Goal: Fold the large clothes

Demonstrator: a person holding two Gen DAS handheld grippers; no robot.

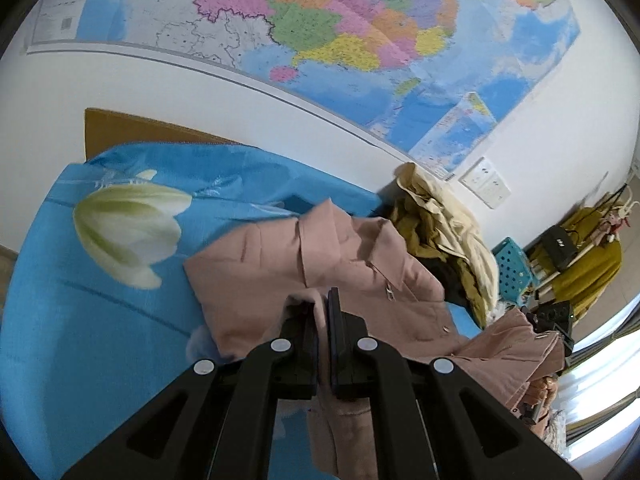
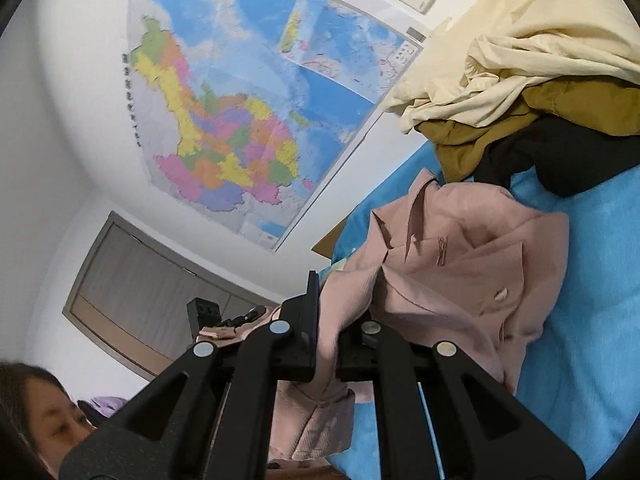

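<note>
- Pink coat lies crumpled on a bed, over a blue sheet printed with a white tulip; its collar points toward the wall.
- Left tongs are clenched on a fold of the coat, the pink cloth pinched between the two black fingers and hanging down beneath them.
- Right tongs grasp another part of the coat; cloth runs between the fingers and a cuffed sleeve end droops below.
- In the left view, the right tongs show at the right edge with coat cloth bunched by them.
- In the right view, the coat's buttoned front spreads across the sheet to the right of the tongs.
- Clothes pile sits at the bed's far end near the wall: cream on top, mustard under it, black lowest, close to the coat's collar.
- Map hangs on the white wall, with a socket beside its lower corner.
- Teal crate stands beyond the pile.
- Person's face shows at the lower left of the right view.
</note>
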